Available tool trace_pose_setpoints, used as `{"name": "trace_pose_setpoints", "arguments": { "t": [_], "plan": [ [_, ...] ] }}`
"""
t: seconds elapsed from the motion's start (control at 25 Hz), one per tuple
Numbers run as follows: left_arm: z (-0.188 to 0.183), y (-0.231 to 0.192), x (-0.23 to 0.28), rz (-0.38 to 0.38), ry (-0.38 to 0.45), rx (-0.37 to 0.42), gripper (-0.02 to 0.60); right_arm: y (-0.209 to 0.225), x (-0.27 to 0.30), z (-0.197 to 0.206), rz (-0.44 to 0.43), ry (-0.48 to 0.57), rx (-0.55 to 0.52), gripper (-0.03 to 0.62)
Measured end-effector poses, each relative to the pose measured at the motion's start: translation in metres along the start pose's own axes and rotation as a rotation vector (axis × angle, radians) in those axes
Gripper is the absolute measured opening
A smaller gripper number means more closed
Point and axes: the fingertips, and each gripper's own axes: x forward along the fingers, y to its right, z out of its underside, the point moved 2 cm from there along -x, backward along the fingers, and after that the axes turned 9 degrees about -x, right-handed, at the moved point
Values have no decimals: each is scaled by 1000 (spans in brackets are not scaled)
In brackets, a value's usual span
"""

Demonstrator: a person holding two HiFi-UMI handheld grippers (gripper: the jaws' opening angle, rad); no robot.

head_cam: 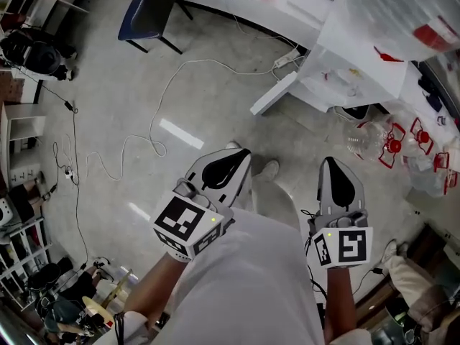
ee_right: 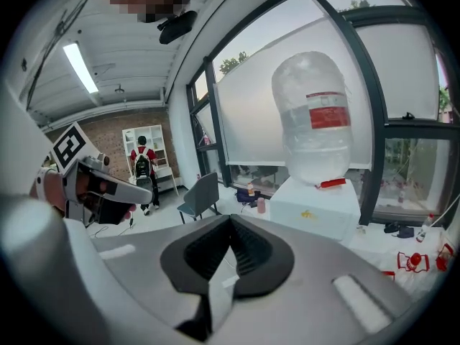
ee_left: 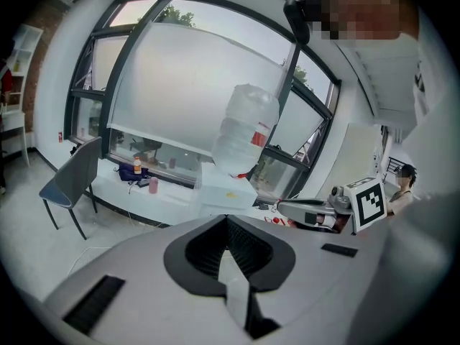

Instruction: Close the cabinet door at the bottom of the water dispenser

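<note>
The white water dispenser (head_cam: 359,56) stands at the upper right in the head view, a big clear bottle (ee_right: 316,117) upside down on top. Its bottom cabinet door (head_cam: 273,93) sticks out open over the floor. My left gripper (head_cam: 231,158) and right gripper (head_cam: 335,165) hang side by side above the floor, short of the dispenser, both shut and holding nothing. In the left gripper view the jaws (ee_left: 227,218) meet below the distant dispenser (ee_left: 226,196). The right gripper's jaws (ee_right: 231,218) also meet, with the dispenser body (ee_right: 316,210) ahead to the right. The door shows in neither gripper view.
A dark chair (head_cam: 151,9) stands at the back left. A white cable (head_cam: 165,99) loops over the floor toward a power strip (head_cam: 285,60). Empty bottles with red handles (head_cam: 392,146) lie right of the dispenser. Shelves (head_cam: 18,121) line the left edge.
</note>
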Motion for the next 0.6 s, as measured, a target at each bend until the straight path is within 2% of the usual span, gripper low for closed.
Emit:
{"name": "trace_pose_setpoints", "arguments": {
  "t": [0.32,0.6],
  "plan": [
    [15,-32,31,-19,-32,-8,6,1,34,33,-70,-54,15,9],
    [39,-64,63,-17,-76,-30,6,3,65,59,-92,-76,17,9]
  ]
}}
